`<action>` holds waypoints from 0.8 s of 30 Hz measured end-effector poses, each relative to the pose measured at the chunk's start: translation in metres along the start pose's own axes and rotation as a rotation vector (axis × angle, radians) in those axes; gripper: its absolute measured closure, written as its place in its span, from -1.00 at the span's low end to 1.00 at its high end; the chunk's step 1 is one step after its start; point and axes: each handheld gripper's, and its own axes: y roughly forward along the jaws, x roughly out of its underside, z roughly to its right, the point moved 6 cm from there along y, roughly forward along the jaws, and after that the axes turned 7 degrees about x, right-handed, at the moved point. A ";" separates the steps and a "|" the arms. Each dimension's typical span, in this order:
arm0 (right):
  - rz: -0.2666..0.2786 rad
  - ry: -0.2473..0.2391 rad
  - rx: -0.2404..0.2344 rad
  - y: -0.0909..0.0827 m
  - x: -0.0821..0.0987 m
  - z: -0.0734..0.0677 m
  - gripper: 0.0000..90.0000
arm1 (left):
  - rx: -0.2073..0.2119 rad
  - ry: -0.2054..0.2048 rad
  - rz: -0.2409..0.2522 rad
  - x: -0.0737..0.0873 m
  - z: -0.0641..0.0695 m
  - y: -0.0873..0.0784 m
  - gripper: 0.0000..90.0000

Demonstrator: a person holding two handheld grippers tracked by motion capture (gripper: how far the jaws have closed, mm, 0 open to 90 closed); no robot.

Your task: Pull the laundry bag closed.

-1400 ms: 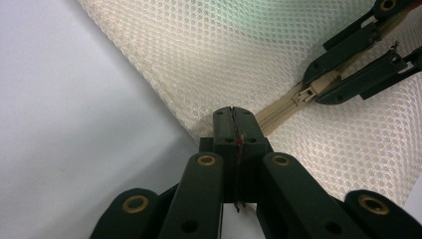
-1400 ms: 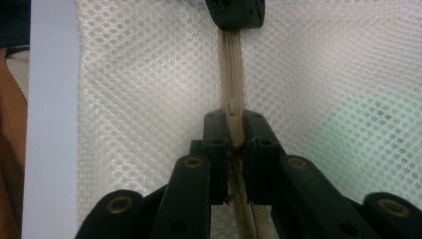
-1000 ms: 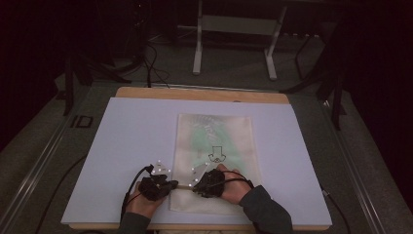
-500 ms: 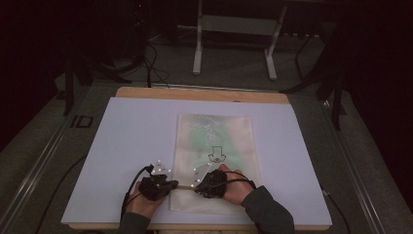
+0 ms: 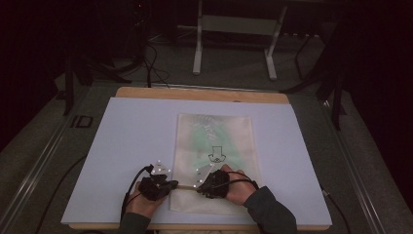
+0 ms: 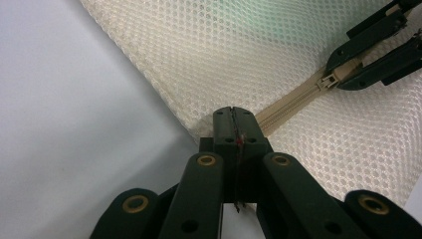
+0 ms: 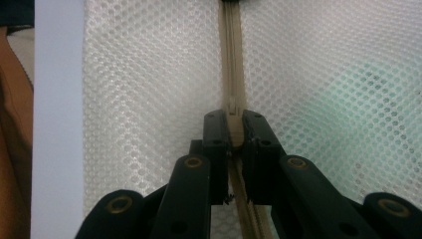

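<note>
Left gripper (image 6: 234,117) at mesh bag (image 6: 259,55) edge

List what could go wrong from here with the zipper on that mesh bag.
1. The right hand-held gripper is shut on the small zipper pull; a sideways tug could make it slip out.
2. The left hand-held gripper pinches only the bag's corner at the zipper's end; if that slips, the mesh bag may drag across the white sheet instead of unzipping.
3. Loose mesh beside the zipper tape could catch in the slider.
</note>
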 end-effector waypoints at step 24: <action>-0.013 0.006 0.000 -0.005 0.009 0.001 0.83 | 0.002 -0.005 0.000 0.000 0.000 0.000 0.99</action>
